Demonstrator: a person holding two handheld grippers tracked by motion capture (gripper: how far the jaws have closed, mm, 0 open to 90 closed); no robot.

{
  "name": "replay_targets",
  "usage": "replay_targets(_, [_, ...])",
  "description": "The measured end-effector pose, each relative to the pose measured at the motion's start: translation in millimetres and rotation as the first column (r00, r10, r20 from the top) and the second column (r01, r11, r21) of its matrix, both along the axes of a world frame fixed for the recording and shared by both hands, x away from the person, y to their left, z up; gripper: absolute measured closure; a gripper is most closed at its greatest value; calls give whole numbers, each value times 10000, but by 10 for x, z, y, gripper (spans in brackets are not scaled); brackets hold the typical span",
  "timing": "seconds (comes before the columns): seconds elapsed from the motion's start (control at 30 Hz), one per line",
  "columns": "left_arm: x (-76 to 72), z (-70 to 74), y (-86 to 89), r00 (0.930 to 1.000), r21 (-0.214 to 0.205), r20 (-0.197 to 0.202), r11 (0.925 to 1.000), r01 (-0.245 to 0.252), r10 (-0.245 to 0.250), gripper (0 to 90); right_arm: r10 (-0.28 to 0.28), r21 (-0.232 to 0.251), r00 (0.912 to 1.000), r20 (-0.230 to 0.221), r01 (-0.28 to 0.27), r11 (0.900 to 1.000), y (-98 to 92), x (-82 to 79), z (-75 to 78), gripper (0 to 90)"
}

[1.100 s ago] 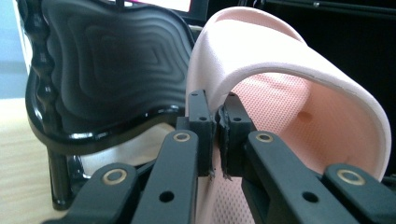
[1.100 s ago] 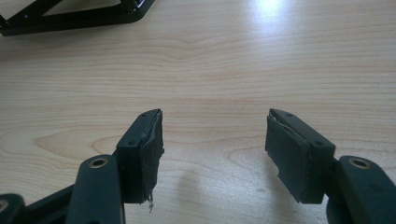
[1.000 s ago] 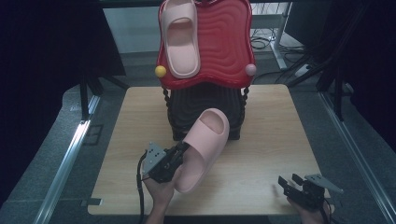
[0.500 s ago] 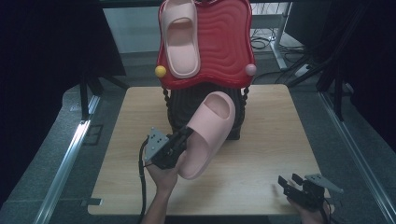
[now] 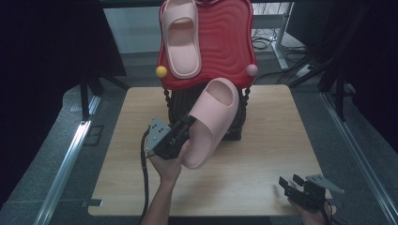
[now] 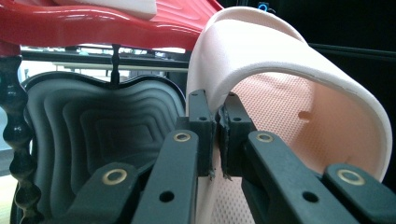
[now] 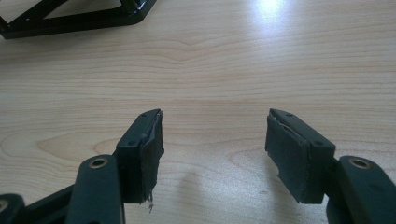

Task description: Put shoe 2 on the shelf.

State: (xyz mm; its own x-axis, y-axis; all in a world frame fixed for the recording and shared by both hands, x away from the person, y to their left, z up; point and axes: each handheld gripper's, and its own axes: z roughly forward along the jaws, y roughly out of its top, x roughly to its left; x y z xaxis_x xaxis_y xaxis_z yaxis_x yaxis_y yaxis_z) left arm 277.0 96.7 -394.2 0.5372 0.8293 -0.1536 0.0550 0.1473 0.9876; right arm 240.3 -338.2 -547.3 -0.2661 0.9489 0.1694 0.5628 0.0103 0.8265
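Note:
A pink slipper (image 5: 211, 123) hangs tilted in the air in front of the rack, toe end up and to the right. My left gripper (image 5: 184, 132) is shut on its side edge; in the left gripper view the two pads pinch the slipper's rim (image 6: 215, 116) where the strap (image 6: 280, 51) arches over. A second pink slipper (image 5: 180, 40) lies on the red wavy top shelf (image 5: 225, 42) of the rack. My right gripper (image 5: 292, 183) rests open near the table's front right corner, its fingers (image 7: 147, 149) apart above bare wood with nothing between them.
The rack has a black wavy lower shelf (image 6: 107, 126) under the red one, with beaded black posts (image 6: 18, 140). A yellow knob (image 5: 161, 71) and a pink knob (image 5: 252, 70) sit at the red shelf's corners. The wooden table (image 5: 263, 140) has dark floor around it.
My left gripper has lifted the slipper up and toward the rack, so its toe end now reaches the red shelf's lower edge. The right gripper has stayed in place.

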Motion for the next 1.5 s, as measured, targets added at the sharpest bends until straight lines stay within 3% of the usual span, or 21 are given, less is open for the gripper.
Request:
replay_targets(0.33, [30,146,-7,9996,157,266,9999,-8,4,855,59,-11,10000,-25,-59,10000,16,-4,-5,368])
replay_targets(0.47, [72,225,-18,9997,30,249,10000,24,-24,854,110,-2,9999,-33,-110,9999,27,-6,-2,367])
replay_targets(0.93, [168,420,-57,9996,-809,225,9966,-125,144,855,195,43,9998,48,-195,9998,42,-24,17,365])
replay_targets(1.13, [198,487,-54,9990,-1099,288,9934,-316,350,855,178,-190,9997,186,-174,9997,48,-38,35,359])
replay_targets(1.3, [245,651,-53,9965,-1103,535,9922,-585,647,855,155,-165,9997,204,-151,9997,48,-50,42,358])
replay_targets(1.5, [439,907,-115,9935,-1074,672,9907,-840,916,855,210,-302,9993,297,-201,9993,72,-34,55,350])
